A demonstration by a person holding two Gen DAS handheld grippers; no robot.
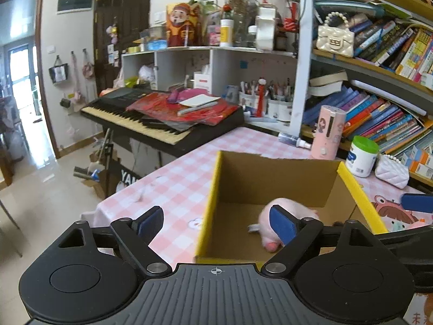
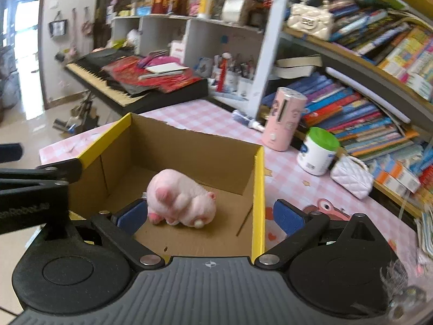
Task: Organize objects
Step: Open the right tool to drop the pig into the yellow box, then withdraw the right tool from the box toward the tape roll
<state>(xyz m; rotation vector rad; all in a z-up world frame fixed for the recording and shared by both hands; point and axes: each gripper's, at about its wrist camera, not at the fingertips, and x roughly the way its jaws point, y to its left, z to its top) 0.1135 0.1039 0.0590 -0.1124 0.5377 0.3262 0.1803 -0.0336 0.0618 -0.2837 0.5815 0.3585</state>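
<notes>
Both sets of jaws are spread wide and hold nothing. From the left wrist view, the left gripper (image 1: pixel 216 224) hovers over the near left corner of an open brown cardboard box with yellow-edged flaps (image 1: pixel 213 178). A small pink plush pig (image 1: pixel 284 216) lies on its side on the box floor, touching neither gripper. The right gripper (image 2: pixel 209 216) hangs above the same box (image 2: pixel 258 189), with the pig (image 2: pixel 181 197) just beyond its fingertips. The box sits on a pink-and-white checked tablecloth (image 1: pixel 176 178).
</notes>
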